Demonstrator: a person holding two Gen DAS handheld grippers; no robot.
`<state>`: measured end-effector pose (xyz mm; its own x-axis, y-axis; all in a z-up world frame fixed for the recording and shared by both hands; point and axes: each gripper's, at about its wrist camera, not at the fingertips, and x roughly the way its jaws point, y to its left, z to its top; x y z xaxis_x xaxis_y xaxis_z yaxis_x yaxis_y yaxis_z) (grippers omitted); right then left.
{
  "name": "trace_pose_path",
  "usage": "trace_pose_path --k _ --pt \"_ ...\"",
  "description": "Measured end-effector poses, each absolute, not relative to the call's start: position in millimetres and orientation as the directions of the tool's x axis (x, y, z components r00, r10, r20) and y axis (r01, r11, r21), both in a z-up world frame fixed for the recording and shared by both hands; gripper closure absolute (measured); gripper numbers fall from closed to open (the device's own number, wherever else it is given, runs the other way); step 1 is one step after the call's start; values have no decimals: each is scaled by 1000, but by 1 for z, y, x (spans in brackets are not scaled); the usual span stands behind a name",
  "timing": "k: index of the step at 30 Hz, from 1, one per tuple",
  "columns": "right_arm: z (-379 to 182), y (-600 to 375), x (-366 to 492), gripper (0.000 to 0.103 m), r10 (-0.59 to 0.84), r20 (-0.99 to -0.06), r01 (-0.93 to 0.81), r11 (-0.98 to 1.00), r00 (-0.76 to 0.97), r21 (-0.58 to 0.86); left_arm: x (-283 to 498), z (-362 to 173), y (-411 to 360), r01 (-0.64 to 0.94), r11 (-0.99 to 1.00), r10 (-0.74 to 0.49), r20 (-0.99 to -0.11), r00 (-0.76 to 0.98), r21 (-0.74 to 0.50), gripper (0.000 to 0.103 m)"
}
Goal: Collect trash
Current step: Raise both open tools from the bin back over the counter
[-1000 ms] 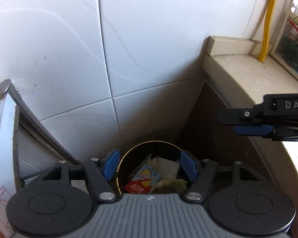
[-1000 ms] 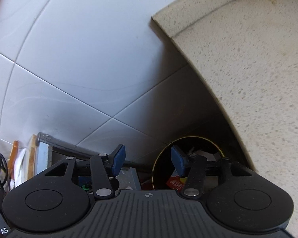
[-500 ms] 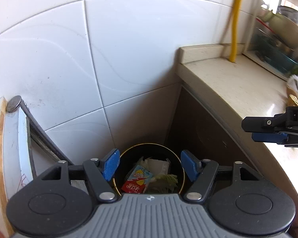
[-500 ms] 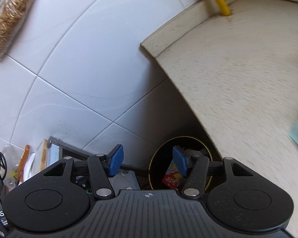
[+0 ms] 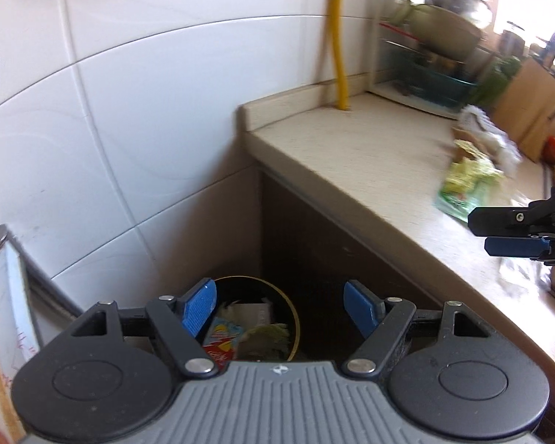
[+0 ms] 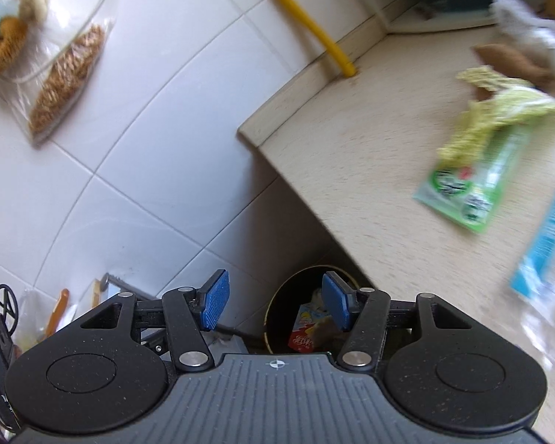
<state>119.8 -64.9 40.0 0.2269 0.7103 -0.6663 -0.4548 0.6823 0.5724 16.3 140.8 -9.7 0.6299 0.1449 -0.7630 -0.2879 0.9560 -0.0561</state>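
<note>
Left wrist view, looking down past a counter's end. Left gripper [image 5: 280, 309]: blue pads wide apart, jaws just opened further, nothing between them. Below, on the floor against the white tiled wall [image 5: 148, 118]: round black bin [image 5: 296, 327] with a gold rim, holding a red and blue wrapper [image 5: 222, 340], white paper and pale green leaf scraps. Beige counter [image 5: 351, 170] to the right of the bin and above it. Yellow pipe [image 5: 338, 37] upright at the counter's back edge. On the counter, toward the right: green packet [image 5: 458, 199] with leafy scraps on top, blurred. Right gripper [image 5: 514, 233] at the right edge, over the counter, seen side-on.

Right wrist view. Right gripper [image 6: 276, 305]: pads apart, jaws just opened a little further, empty. Same bin [image 6: 277, 314] beneath the right pad, same wrapper [image 6: 307, 329] inside. On the counter [image 6: 351, 140]: green packet [image 6: 466, 188] lying flat, yellow-green cabbage leaf [image 6: 492, 114] across its upper end, blue and white wrapper [image 6: 547, 233] just beside it at the right edge, brown object [image 6: 510, 61] further back, blurred. Clear bags of brown dried goods [image 6: 66, 77] hanging on the wall, upper left.
</note>
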Motion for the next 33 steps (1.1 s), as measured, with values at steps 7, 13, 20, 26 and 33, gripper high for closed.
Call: trace_pose_path --k 7,13,20,26,33 --pt "50 -117 106 35 669 -663 -382 740 336 553 29 -9 116 -196 978 69 -761 646 -77 29" --pt "55 -161 106 35 613 -667 -310 790 424 530 56 -4 90 -107 991 13 -748 663 -77 29" --pt "58 -197 126 34 578 -662 -256 812 478 524 105 2 51 -8 997 -47 -741 670 -71 28" --pt "57 -222 153 32 552 -664 -216 825 504 522 154 2 21 91 993 -113 -733 671 -70 28" --pt "53 -253 172 32 528 -672 -167 834 520 526 200 -3 -17 192 981 -156 -728 668 -33 28"
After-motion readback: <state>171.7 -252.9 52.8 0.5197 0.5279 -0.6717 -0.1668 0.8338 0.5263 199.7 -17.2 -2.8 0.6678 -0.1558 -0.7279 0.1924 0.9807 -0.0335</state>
